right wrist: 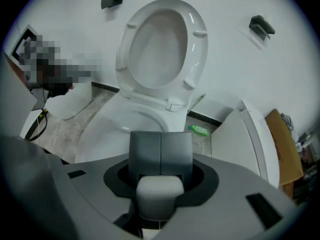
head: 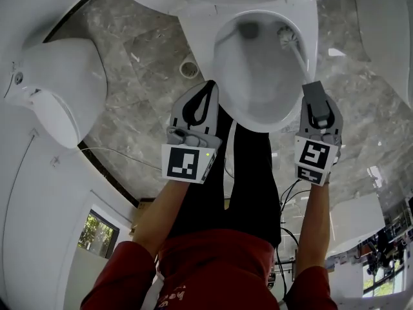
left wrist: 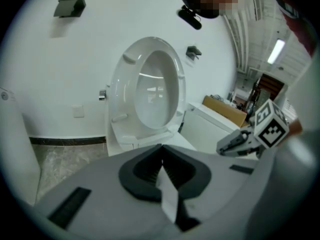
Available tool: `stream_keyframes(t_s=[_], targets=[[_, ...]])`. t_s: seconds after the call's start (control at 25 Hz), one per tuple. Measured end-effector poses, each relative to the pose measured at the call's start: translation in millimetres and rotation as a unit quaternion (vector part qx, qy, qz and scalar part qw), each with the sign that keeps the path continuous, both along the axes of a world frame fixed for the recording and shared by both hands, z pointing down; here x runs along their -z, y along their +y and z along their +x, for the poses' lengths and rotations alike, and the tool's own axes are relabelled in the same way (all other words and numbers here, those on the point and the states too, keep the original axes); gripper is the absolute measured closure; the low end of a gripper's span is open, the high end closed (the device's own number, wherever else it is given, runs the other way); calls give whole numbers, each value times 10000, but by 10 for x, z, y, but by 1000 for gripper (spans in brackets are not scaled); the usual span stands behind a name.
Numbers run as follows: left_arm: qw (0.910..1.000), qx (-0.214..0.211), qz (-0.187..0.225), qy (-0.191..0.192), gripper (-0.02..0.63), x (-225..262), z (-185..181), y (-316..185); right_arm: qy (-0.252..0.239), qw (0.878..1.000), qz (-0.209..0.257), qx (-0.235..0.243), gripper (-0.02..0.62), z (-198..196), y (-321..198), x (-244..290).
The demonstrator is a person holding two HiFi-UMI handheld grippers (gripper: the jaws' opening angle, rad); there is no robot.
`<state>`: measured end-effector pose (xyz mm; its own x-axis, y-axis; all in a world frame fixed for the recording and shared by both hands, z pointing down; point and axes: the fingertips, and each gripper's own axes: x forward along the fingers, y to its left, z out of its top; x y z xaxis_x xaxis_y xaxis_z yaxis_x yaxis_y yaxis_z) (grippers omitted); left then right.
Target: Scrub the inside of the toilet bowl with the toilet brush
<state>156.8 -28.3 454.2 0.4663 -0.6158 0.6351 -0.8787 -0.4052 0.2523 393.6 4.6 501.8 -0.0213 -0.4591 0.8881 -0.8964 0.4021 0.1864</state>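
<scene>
The white toilet bowl (head: 227, 41) lies open ahead of me, its seat and lid (right wrist: 162, 49) raised against the wall. Inside the bowl at the right, the toilet brush's dark bristled head (head: 288, 36) rests near the rim. Its white handle (head: 301, 62) slants back to my right gripper (head: 312, 86). That gripper is shut on the handle, whose pale end (right wrist: 156, 194) shows behind the two closed fingers. My left gripper (head: 210, 86) hovers at the bowl's near left edge with its fingers together and nothing held.
A white lidded fixture (head: 61, 92) stands at the left and a round floor drain (head: 189, 68) sits in the grey marble floor. A green bottle (right wrist: 199, 130) lies beside the toilet base, next to a white bin (right wrist: 247, 134). Cables trail near my feet.
</scene>
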Motion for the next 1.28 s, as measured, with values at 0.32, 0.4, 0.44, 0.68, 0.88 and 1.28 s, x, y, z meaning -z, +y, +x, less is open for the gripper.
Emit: stream_keyframes(t_s=[0.32, 0.4, 0.44, 0.68, 0.88, 1.28], targets=[[10000, -87, 3, 38, 606, -20, 102, 35, -106, 9864, -1528, 593, 440, -127, 1306, 0], [10000, -89, 2, 27, 606, -13, 109, 51, -420, 9808, -1794, 644, 440, -335, 1563, -21], [10000, -93, 9, 17, 606, -8, 111, 57, -651, 9784, -1865, 612, 440, -465, 1629, -17], [10000, -68, 37, 7, 606, 23, 108, 97, -2039, 9679, -1468, -82, 440, -1121, 1258, 65], [9999, -75, 109, -36, 606, 77, 83, 96, -2412, 9676, -741, -49, 440, -1335, 444, -50], [9999, -4, 130, -73, 606, 131, 82, 196, -600, 9966, 260, 495, 440, -456, -584, -54]])
